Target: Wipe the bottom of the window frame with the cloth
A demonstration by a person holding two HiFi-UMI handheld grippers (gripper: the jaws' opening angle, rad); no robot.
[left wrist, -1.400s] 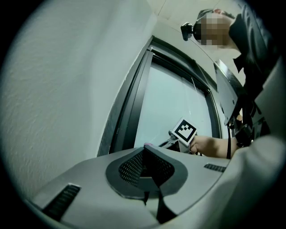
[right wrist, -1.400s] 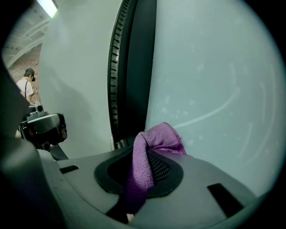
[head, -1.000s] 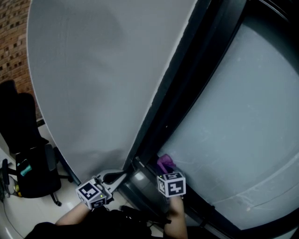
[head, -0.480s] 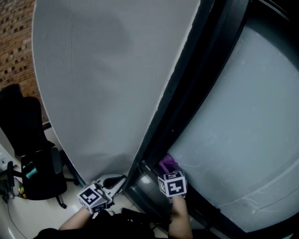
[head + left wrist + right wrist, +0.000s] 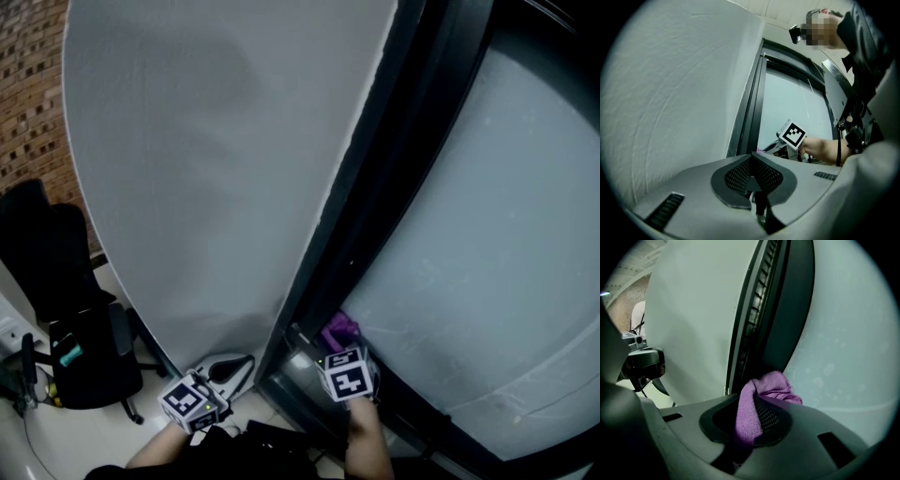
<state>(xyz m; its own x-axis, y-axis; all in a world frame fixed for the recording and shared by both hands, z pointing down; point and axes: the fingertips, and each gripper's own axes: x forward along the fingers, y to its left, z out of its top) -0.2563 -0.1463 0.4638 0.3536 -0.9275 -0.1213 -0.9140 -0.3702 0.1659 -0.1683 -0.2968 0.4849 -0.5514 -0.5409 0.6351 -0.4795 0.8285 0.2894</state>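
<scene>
- The purple cloth (image 5: 759, 404) was pinched between the jaws of the right gripper (image 5: 750, 420), its bunched free end sticking out past the tips and pressed low against the dark window frame (image 5: 398, 178), right where the frame met the pale glass (image 5: 497, 234).
- In the head view the cloth showed as a small purple tuft at the foot of the frame, just above the right gripper's marker cube; it sat in almost the same spot as a second before, only a touch further right and lower.
- The right gripper's jaws were clamped on the cloth throughout (no slack showed between the pads and the fabric), and a bare forearm (image 5: 361, 441) ran back from it towards the bottom edge.
- The left gripper (image 5: 236, 366) hung beside the frame on the white wall's side, near the right gripper but apart from it, with its jaws closed together and nothing between them.
- Compared with a second earlier, the left gripper sat slightly lower in the head view and its tips lay a little further from the frame's base.
- The white wall (image 5: 206, 169) filled the upper left, its edge running along the frame.
- Further out, a black office chair (image 5: 70, 319) stood on the light floor at the far left beneath a strip of brick wall (image 5: 28, 94); the chair showed further right than before, so the view itself had shifted.
</scene>
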